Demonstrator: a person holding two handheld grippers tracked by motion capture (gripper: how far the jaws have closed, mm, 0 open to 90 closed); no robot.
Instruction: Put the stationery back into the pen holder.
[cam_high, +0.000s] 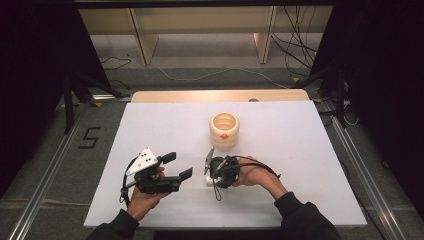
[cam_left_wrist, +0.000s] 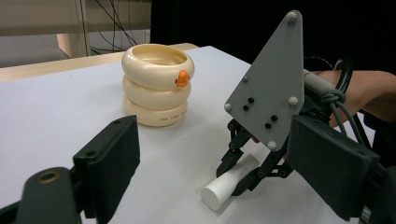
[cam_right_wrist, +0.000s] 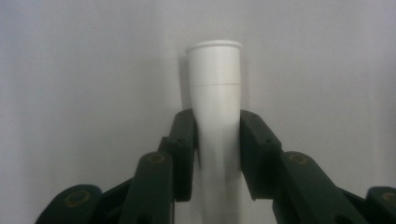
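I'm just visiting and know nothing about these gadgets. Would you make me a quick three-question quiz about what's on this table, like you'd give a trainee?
1. True or false: the right gripper has its jaws closed on the white plastic cylinder.
2. Multiple choice: the small orange knob sits on the cream holder made of three stacked rings, at which ring? A) bottom B) middle C) top
3. Fill in: the left gripper holds ____.

Key
1. True; the jaws press the cylinder from both sides as it lies on the white table.
2. C.
3. Nothing; its jaws stand apart, with no object between them.
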